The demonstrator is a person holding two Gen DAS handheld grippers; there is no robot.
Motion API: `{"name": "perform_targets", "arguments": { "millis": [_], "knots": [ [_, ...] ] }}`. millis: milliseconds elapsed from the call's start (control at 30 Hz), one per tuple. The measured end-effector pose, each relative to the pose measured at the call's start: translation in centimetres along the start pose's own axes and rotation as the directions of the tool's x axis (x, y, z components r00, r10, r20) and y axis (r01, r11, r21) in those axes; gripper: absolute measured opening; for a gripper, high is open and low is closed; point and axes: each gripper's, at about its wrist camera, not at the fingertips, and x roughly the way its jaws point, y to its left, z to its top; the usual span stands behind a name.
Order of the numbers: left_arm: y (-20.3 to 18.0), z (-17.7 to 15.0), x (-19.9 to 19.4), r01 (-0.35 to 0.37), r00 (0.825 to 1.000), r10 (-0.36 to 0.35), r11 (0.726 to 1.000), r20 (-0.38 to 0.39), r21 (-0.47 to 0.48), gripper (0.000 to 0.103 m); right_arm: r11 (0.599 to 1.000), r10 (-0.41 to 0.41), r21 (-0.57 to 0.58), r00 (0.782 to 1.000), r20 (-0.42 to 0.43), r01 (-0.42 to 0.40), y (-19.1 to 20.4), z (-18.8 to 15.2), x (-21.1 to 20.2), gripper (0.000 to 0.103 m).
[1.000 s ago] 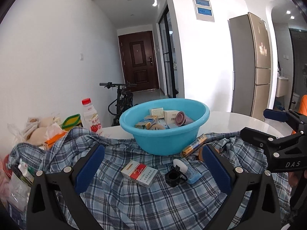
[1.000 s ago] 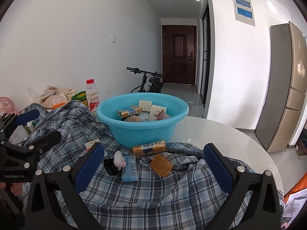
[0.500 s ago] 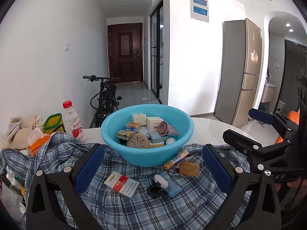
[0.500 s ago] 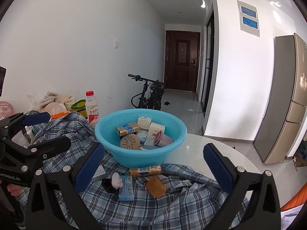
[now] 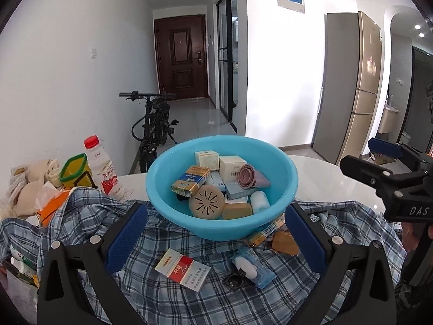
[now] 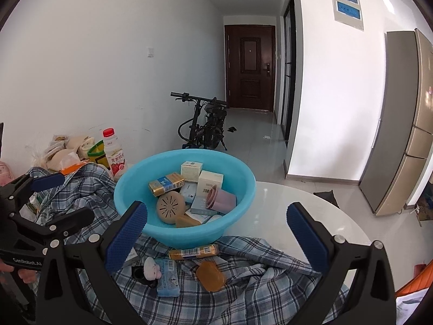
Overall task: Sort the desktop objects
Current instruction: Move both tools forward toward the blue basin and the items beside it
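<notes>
White walls (image 6: pixel 94 54), white ceiling with recessed spots lit. Hallway ran back to a dark brown door (image 6: pixel 250 67); glossy grey tile floor (image 6: pixel 251 130). Black bike (image 6: pixel 203 127) stood by the left wall. Black-framed glass door (image 5: pixel 227 62) on the hallway's right side. Tall gold-and-grey fridge (image 5: pixel 351 86) stood right. Two blue panels (image 6: pixel 347 0) sat high on the wall. Round white counter (image 6: pixel 297 203) was glossy.
</notes>
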Motion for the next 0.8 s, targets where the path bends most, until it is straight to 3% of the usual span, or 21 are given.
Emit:
{"name": "perform_targets", "arguments": {
  "millis": [100,233,600,800],
  "knots": [
    [0.9,0.4,2.2,0.037,0.998,-0.039,0.998,-0.046,-0.042,0.103,0.999,0.011,0.034,0.999,-0.036,-0.010,-1.1,0.5,1.6,0.103],
    [1.2,0.9,4.5,-0.015,0.998,0.014,1.000,-0.066,-0.025,0.103,0.998,0.023,0.062,0.996,-0.083,-0.018,-2.2,0.7,3.7,0.103],
    [1.3,1.5,9.8,-0.026,0.986,0.028,1.000,-0.161,0.018,0.103,0.995,0.069,0.083,0.981,-0.181,-0.054,-3.5,0.9,8.2,0.103],
    [1.0,1.2,12.1,-0.036,0.978,0.043,0.999,-0.203,0.040,0.103,0.997,0.054,0.071,0.977,-0.208,-0.040,-3.6,0.9,9.7,0.103]
  ]
}}
